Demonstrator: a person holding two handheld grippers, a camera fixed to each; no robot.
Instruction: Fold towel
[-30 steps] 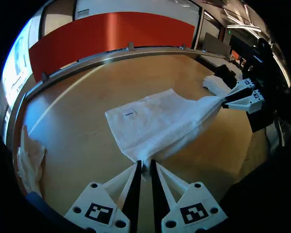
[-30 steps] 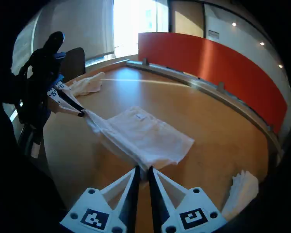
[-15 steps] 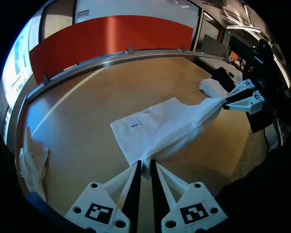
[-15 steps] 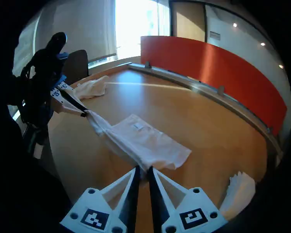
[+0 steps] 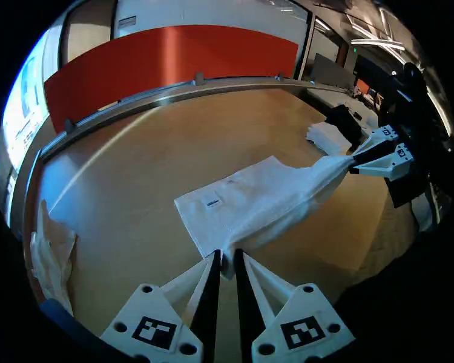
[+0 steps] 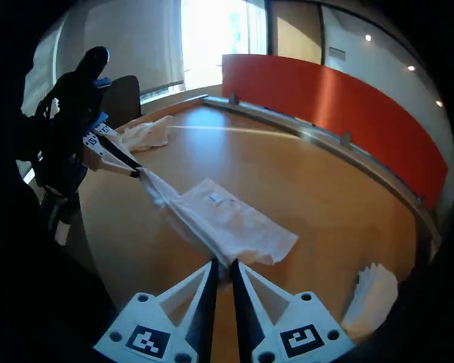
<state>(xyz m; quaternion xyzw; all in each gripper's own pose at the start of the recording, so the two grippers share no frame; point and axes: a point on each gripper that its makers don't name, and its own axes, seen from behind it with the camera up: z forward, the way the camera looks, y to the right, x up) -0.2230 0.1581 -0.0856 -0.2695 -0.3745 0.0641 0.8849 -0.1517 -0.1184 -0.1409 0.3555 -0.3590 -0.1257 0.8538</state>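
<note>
A broad wooden desk (image 5: 160, 151) with a curved far edge carries everything; a metal rail (image 5: 166, 92) runs along that edge, and behind it stands a long red panel (image 5: 166, 54). In the right gripper view a bright window (image 6: 218, 36) glares beyond the desk, with a dark chair (image 6: 121, 100) before it. The white towel (image 5: 257, 196) lies partly flat near the middle of the desk, its near edge lifted and stretched between the two tools: the left gripper (image 5: 227, 259) has its jaws clenched on one corner, and the right gripper (image 6: 223, 266) has its jaws clenched on the other. A crumpled cloth (image 5: 48, 254) sits at one end of the desk and a folded stack (image 5: 327, 136) at the other, both well apart from the towel. The person (image 6: 69, 121) is a dark silhouette, and the small tag (image 5: 213, 202) on the towel is too small to make out.
</note>
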